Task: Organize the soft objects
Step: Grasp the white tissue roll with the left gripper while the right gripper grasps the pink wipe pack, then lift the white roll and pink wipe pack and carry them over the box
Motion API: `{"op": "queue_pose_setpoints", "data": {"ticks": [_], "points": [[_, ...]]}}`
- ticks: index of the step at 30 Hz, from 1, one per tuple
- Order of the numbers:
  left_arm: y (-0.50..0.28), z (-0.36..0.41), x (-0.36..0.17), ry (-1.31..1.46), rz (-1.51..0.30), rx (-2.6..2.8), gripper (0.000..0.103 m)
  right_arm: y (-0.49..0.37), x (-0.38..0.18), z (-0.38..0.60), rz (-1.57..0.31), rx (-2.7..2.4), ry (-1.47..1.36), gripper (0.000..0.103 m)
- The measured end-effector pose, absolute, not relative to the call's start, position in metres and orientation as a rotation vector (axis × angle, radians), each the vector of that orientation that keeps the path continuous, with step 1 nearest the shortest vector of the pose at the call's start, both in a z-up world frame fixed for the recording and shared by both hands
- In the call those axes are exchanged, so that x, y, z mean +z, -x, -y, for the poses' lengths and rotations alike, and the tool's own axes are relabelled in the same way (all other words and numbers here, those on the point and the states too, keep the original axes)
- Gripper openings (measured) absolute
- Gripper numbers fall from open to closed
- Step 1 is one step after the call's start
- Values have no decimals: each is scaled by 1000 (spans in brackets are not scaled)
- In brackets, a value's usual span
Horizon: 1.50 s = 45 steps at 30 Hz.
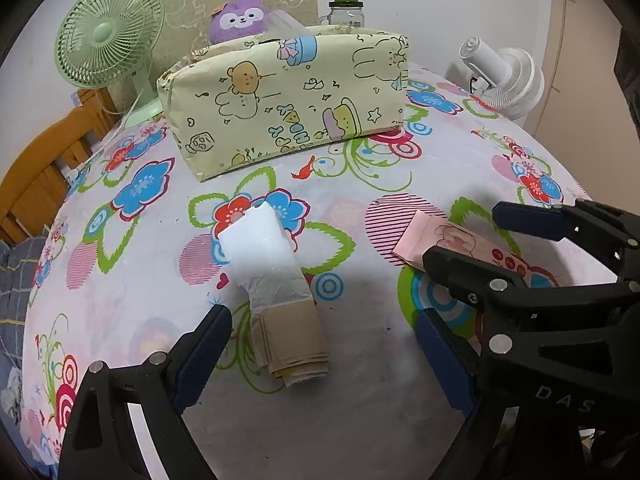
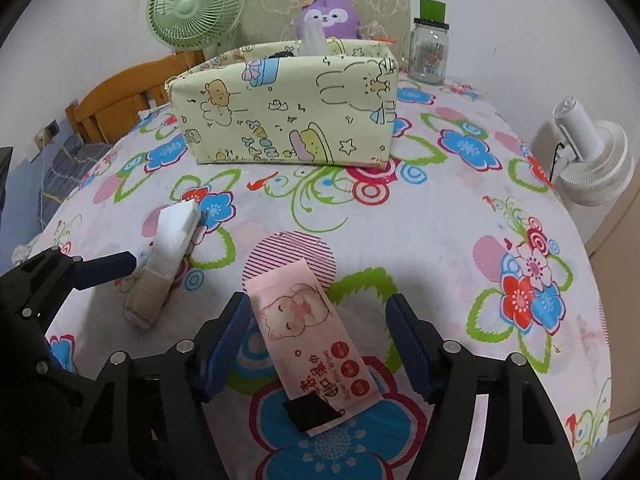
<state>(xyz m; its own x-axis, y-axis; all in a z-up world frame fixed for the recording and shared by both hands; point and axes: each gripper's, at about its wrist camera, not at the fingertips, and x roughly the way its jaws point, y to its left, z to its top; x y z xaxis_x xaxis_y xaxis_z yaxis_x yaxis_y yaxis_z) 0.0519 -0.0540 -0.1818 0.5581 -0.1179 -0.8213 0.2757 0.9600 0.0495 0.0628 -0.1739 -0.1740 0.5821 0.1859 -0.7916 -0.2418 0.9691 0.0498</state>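
A cream cartoon-print fabric box (image 1: 288, 96) (image 2: 288, 112) stands at the back of the flowered tablecloth (image 1: 400, 380), with a purple plush (image 1: 240, 20) behind its rim. A white-and-beige wrapped pack (image 1: 280, 300) (image 2: 168, 256) lies lengthwise, its near end between the spread fingers of my left gripper (image 1: 322, 318), which is open and not touching it. A pink tissue pack (image 2: 316, 344) (image 1: 460, 244) with a cat picture lies between the fingers of my right gripper (image 2: 318, 304). The left pad is near its edge and the right pad stands apart, so this gripper is open.
A green desk fan (image 1: 108, 36) stands at the back left and a glass jar with a green lid (image 1: 346, 8) behind the box. A white fan (image 1: 508, 76) is off the table's right edge. Wooden furniture (image 1: 40, 176) lies beyond the left edge.
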Motion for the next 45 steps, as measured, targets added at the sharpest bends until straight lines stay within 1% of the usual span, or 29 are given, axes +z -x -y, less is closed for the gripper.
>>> {"op": "queue_pose_setpoints", "data": {"ticks": [7, 9, 11, 12, 13, 19, 22, 24, 25, 28, 30, 32, 33, 34, 37, 45], "points": [[-51, 50, -183, -162, -959, -256, 95, -64, -176, 171, -951, 282, 60, 72], [-51, 50, -183, -162, -962, -257, 95, -67, -179, 172, -976, 278, 49, 69], [-52, 50, -183, -160, -966, -259, 96, -67, -179, 170, -978, 279, 57, 60], [-53, 50, -183, -163, -968, -258, 96, -67, -179, 169, -980, 284, 56, 51], [-53, 50, -183, -162, -969, -258, 96, -67, -179, 167, -976, 268, 78, 45], [-62, 43, -181, -125, -968, -237, 96, -73, -178, 165, -971, 250, 76, 44], [-67, 38, -179, -102, -968, -224, 92, -79, -177, 166, -978, 253, 47, 44], [-72, 34, -179, -86, -973, -220, 87, -83, -175, 165, -978, 252, 38, 44], [-74, 32, -180, -74, -979, -222, 83, -85, -175, 164, -979, 252, 39, 44], [-77, 31, -179, -75, -974, -215, 78, -90, -174, 162, -980, 253, 38, 44], [-78, 31, -179, -78, -967, -215, 70, -94, -174, 160, -983, 256, 36, 44], [-81, 29, -178, -75, -956, -207, 53, -96, -174, 157, -987, 260, 40, 44], [-81, 28, -177, -71, -951, -208, 48, -97, -174, 156, -986, 260, 40, 44], [-82, 28, -177, -69, -948, -209, 40, -99, -173, 156, -984, 263, 34, 44], [-84, 26, -176, -61, -943, -212, 30, -101, -170, 154, -977, 265, 35, 44], [-84, 30, -169, -65, -937, -238, 28, -102, -166, 149, -968, 263, 39, 44]]}}
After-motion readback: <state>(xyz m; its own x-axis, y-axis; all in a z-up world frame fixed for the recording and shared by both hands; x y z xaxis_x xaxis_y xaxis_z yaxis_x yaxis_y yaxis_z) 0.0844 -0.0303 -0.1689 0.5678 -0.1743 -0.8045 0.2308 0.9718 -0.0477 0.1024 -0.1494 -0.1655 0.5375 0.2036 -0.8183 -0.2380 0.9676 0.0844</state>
